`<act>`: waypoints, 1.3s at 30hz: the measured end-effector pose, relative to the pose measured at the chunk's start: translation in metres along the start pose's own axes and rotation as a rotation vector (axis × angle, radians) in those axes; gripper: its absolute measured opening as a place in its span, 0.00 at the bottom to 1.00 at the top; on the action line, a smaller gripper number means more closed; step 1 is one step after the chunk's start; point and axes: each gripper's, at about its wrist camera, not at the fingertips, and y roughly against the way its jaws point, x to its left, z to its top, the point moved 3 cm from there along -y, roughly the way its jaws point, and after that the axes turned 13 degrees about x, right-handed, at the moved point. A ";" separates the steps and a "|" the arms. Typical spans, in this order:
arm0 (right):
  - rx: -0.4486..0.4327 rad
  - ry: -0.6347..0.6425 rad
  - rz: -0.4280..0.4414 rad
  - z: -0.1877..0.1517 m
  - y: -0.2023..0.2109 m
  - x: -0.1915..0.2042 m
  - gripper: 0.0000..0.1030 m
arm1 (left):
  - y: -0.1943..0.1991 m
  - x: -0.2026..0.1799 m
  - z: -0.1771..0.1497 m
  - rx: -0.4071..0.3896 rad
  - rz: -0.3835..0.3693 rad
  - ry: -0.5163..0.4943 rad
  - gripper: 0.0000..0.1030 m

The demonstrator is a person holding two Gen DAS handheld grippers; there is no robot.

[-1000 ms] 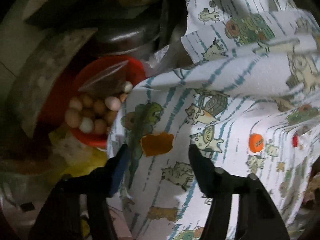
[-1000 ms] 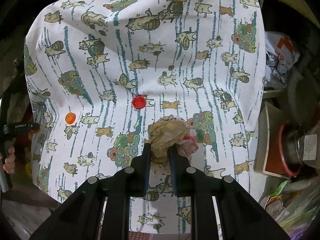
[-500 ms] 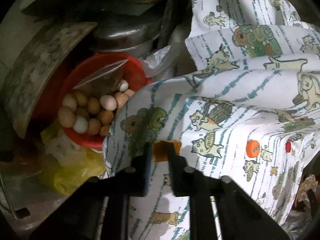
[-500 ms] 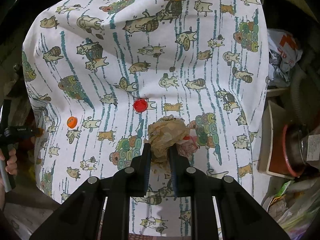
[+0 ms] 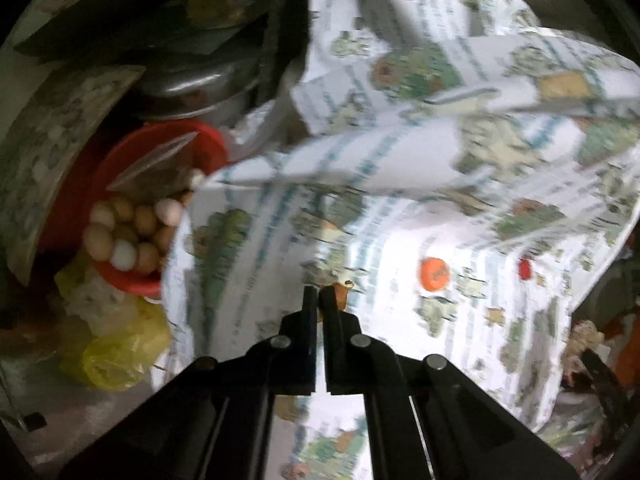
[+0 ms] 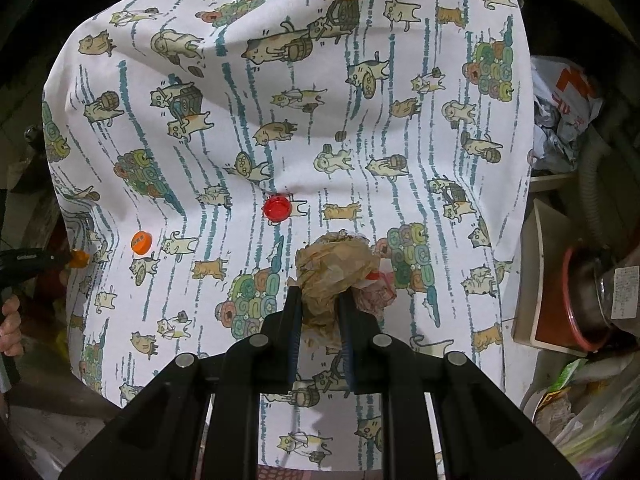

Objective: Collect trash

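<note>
My left gripper (image 5: pixel 319 294) is shut on a thin orange scrap (image 5: pixel 341 294) at the edge of the cat-print cloth (image 5: pixel 440 184); the view is blurred. The left gripper also shows at the left edge of the right wrist view (image 6: pixel 64 258), with the orange scrap (image 6: pixel 80 259) at its tip. My right gripper (image 6: pixel 319 300) is shut on a crumpled brown paper wad (image 6: pixel 332 268) above the cloth (image 6: pixel 280 100). An orange bottle cap (image 6: pixel 142 242) (image 5: pixel 435 275) and a red bottle cap (image 6: pixel 277 208) (image 5: pixel 525 269) lie on the cloth.
A red bowl of eggs (image 5: pixel 132 228) sits left of the cloth, with a metal pot (image 5: pixel 196 84) behind and a yellow plastic bag (image 5: pixel 116 352) below. Right of the cloth are a crumpled plastic bag (image 6: pixel 564 112), a red-rimmed container (image 6: pixel 580 300) and more bags (image 6: pixel 580 400).
My left gripper closed on the orange scrap and has drawn it back toward the cloth's edge. My right gripper holds the paper wad as before, moved slightly.
</note>
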 end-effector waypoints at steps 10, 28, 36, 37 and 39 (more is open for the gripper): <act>-0.018 0.010 -0.006 -0.003 0.006 0.006 0.19 | 0.029 -0.044 -0.029 -0.074 -0.040 -0.097 0.02; -0.234 0.057 0.181 -0.077 0.131 0.057 0.19 | 0.123 -0.100 -0.131 -0.274 0.003 -0.231 0.02; -0.248 0.056 0.201 -0.112 0.147 0.064 0.19 | 0.123 -0.101 -0.177 -0.274 -0.014 -0.237 0.02; -0.245 0.055 0.205 -0.115 0.147 0.065 0.19 | 0.120 -0.100 -0.182 -0.261 -0.021 -0.233 0.02; -0.228 0.059 0.214 -0.121 0.143 0.067 0.19 | 0.111 -0.099 -0.190 -0.238 -0.020 -0.236 0.02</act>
